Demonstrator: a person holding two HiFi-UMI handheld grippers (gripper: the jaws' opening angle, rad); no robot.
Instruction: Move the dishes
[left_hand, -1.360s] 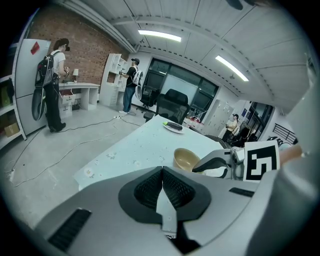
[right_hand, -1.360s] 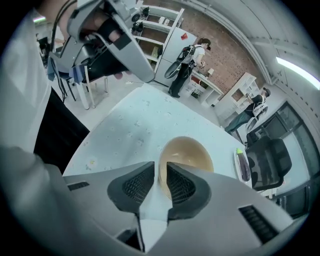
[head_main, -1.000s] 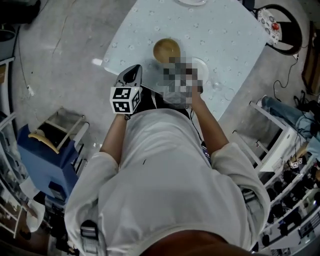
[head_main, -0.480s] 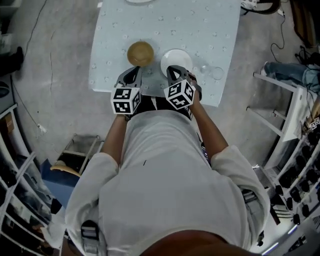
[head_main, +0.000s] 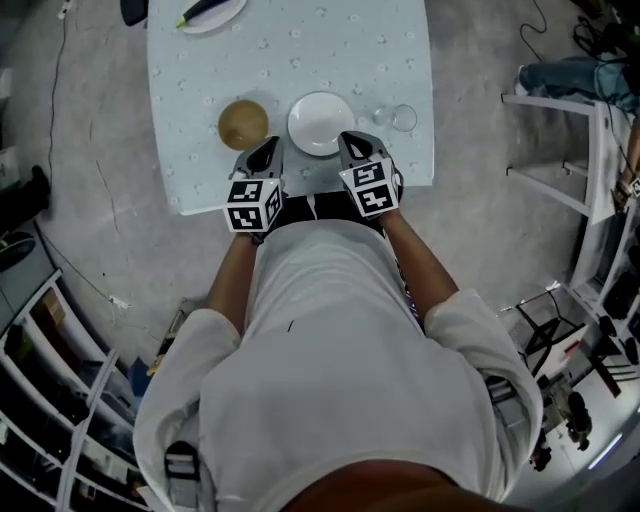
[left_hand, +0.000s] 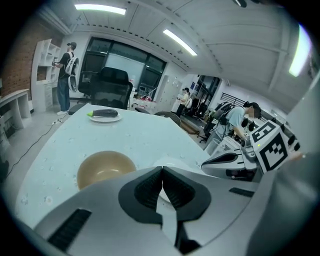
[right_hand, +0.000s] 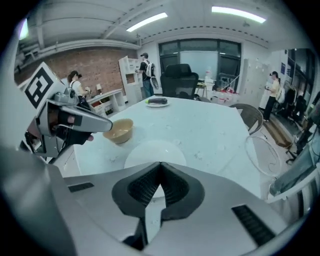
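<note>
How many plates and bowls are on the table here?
3. A brown bowl near the front left, a white plate beside it on its right, and a second plate holding something dark at the far left corner. The front edge is partly covered.

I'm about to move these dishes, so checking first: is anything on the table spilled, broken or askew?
Nothing stands out. The bowl, plate and glass sit apart near the front edge of the table, with no spill or crack visible. The glass is too faint to tell whether it stands upright.
</note>
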